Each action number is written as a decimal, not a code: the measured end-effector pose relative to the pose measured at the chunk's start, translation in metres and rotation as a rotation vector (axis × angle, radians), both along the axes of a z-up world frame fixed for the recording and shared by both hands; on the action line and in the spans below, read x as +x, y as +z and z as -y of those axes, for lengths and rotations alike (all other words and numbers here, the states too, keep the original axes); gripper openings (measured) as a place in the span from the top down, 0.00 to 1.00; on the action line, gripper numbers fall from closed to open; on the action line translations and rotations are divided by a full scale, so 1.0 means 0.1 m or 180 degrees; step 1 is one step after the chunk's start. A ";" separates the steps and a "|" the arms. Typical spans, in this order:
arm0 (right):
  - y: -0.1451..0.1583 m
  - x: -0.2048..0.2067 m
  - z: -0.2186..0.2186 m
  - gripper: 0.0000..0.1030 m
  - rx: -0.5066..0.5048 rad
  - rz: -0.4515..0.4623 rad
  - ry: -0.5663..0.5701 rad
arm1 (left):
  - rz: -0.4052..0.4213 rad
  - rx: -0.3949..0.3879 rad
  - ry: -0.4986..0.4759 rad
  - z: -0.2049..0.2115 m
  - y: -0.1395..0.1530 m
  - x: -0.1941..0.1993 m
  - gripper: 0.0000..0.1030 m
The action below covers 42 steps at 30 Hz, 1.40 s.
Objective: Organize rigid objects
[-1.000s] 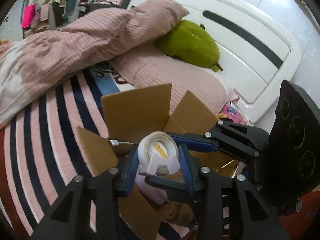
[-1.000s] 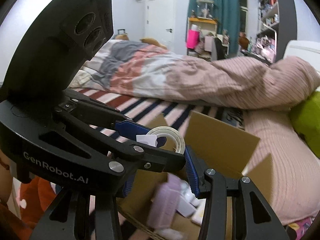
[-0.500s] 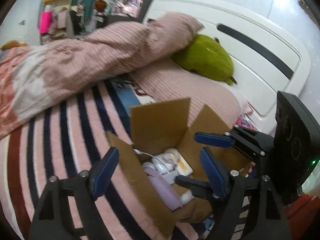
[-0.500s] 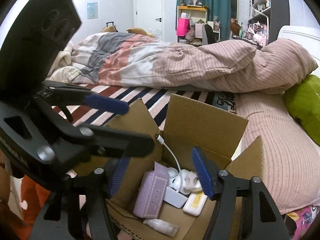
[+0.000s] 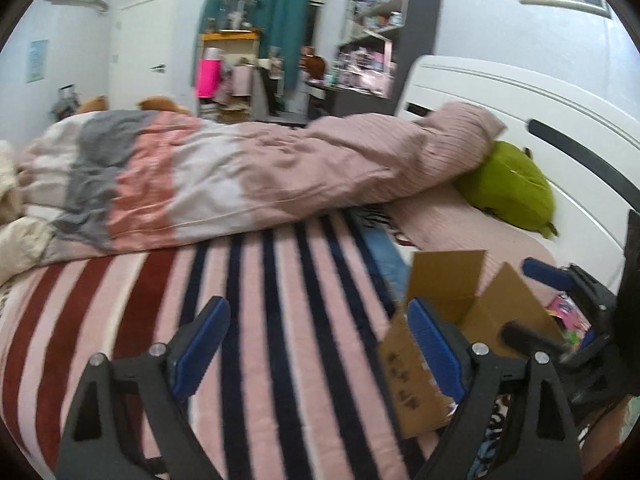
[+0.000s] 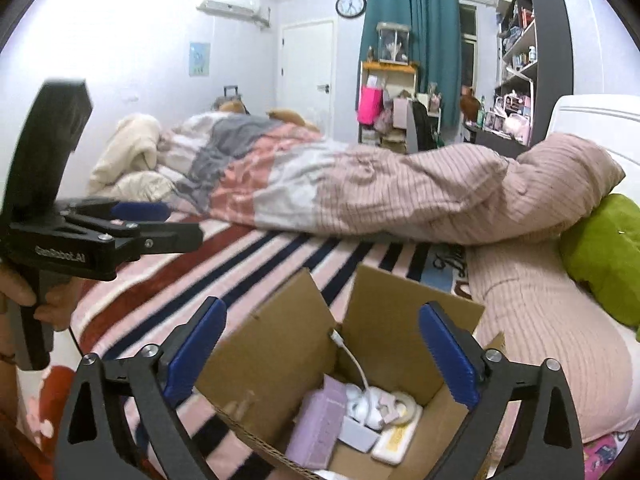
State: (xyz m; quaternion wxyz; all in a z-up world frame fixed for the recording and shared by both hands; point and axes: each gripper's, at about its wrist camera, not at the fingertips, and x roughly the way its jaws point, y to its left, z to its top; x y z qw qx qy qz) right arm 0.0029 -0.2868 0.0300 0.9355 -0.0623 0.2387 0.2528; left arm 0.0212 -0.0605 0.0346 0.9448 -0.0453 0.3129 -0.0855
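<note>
Cardboard box [image 6: 384, 344] upright on the striped blanket [image 6: 248, 268], mouth up, all flaps raised; long axis hard to call from either view. Inside, left to right: lilac rectangular pack [image 6: 320, 426] leaning on its long edge against the left wall, long axis running toward the camera; small white flat block [image 6: 358, 438]; white rounded pieces with a cable [image 6: 354, 360] rising up the back corner; tape roll [image 6: 404, 406] lying flat, hole facing up; cream bar [image 6: 394, 442] lying flat at the front right. Surface: bed with red, pink and navy stripes, rumpled duvet [image 6: 320, 188] across the middle, pink ribbed pillow [image 6: 532, 304] beside the box, green plush [image 6: 608, 256] against the white headboard [image 5: 520, 112]. Room beyond: white door [image 6: 308, 76], wall clock [image 6: 351, 4], teal curtain [image 6: 412, 40], cluttered shelving [image 6: 516, 60] at right. Left gripper [image 5: 318, 344] held off to the box's left over bare stripes, blue pads spread wide, nothing between them; box [image 5: 452, 320] just behind its right finger [image 5: 436, 352] in the left wrist view. Same tool seen at far left of the right wrist view, gripped by a hand [image 6: 40, 300]. Right gripper [image 6: 322, 354] poised above the box mouth, jaws spread wide and empty, contents below and between the fingers, untouched.
</note>
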 end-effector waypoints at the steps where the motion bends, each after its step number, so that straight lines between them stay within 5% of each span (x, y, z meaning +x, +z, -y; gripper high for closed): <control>1: 0.01 0.00 0.00 0.04 0.0047 0.0006 0.0013 | 0.0003 0.0012 0.0066 -0.06 -0.01 -0.03 0.14; 6: 0.04 0.00 -0.01 0.04 0.0316 -0.0045 0.0110 | -0.0015 0.0057 0.0318 -0.30 -0.04 -0.15 0.14; 13: 0.03 0.00 -0.14 0.04 0.0258 -0.0022 0.0144 | -0.0030 0.0102 0.0438 -0.41 -0.08 -0.18 0.14; 42: -0.05 0.01 -0.19 0.04 0.0293 -0.0106 0.0131 | 0.0009 0.0231 0.0483 -0.37 -0.05 -0.20 0.14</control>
